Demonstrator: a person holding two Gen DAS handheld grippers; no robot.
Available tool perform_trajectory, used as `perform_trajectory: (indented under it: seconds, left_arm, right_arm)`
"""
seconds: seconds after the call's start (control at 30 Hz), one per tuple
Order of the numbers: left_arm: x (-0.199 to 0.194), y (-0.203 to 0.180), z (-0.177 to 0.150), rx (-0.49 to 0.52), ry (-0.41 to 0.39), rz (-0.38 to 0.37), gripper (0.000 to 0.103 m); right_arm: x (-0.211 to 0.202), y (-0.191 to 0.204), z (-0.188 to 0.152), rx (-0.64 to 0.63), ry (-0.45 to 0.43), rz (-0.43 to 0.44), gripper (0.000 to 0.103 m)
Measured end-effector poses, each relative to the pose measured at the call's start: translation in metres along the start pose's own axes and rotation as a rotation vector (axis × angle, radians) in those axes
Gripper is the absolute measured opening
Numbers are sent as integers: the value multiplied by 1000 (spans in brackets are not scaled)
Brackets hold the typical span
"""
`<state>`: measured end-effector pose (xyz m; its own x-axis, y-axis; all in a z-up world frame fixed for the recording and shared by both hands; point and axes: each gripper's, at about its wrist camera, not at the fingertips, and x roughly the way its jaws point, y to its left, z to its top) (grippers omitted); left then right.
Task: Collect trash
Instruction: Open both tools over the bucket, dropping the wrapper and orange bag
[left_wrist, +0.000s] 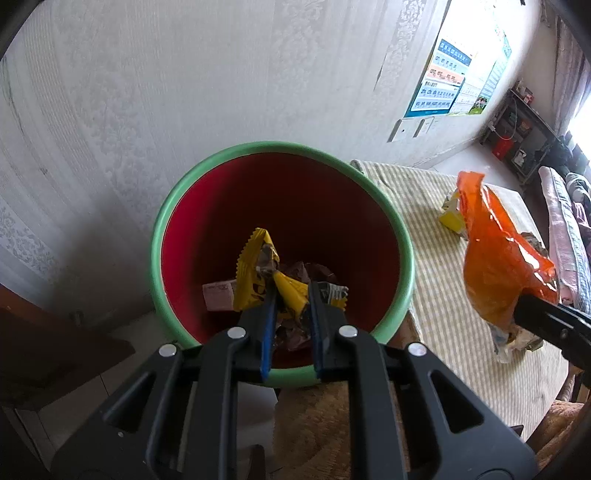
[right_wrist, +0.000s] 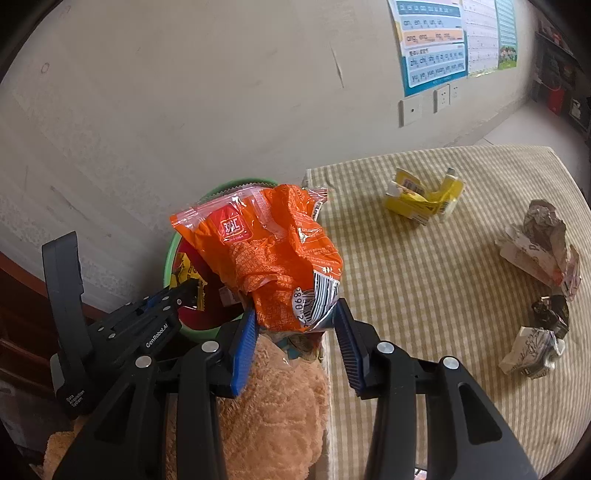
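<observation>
A surface covered in a beige-and-white checked cloth (right_wrist: 424, 295) stands against a pale patterned wall. Just off its far left corner sits a round bin, red inside with a green rim (left_wrist: 280, 147); crumpled wrappers and a small pink carton already lie at its bottom.

The left gripper (left_wrist: 290, 295) points down into the bin's mouth, clenched on a crumpled yellow foil wrapper (left_wrist: 255, 273) that hangs inside the bin above the other rubbish.

The right gripper (right_wrist: 295, 317) is over the surface's left edge, next to the bin, grasping a crinkled orange plastic snack bag with a barcode (right_wrist: 266, 251) by its lower end; the bag stands up from the jaws, its top reaching over the bin's rim.

An orange fluffy towel (right_wrist: 266, 406) lies below the right gripper at the near left edge.

More trash rests on the cloth: a flattened yellow drink carton (right_wrist: 421, 201) near the far edge, and toward the right edge a crushed white-and-silver carton (right_wrist: 539, 247), a small dark crumpled wrapper (right_wrist: 550, 312) and a crumpled white paper pack (right_wrist: 528, 354).
</observation>
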<state>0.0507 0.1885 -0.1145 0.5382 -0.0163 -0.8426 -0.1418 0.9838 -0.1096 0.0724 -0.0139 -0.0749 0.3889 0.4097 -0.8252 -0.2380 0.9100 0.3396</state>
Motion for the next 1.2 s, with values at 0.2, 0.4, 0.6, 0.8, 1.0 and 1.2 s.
perform_trajectory:
  seconds: [0.2,0.4,0.6,0.8,1.0,1.2]
  left_arm:
    - [4,5,0,-11,6,0,15]
    - [6,11,1,-24,3,3,15]
    - [9,16,-1,-32,7,11,15]
    - [11,17,0,-35,11,14,15]
    - [15,20,-1,-42,19,19,15]
    - [19,22,0,-49,25,23,15]
  right_arm:
    - [7,11,4,-22,9,7,41]
    - [13,17,6,-30,17,11,41]
    - [19,17,7,-25,24,14,41]
    - [25,20,8,-35,33,18,41]
    - [28,24,9,-45,33,19,41]
    - [32,27,12,-46,37,33,41]
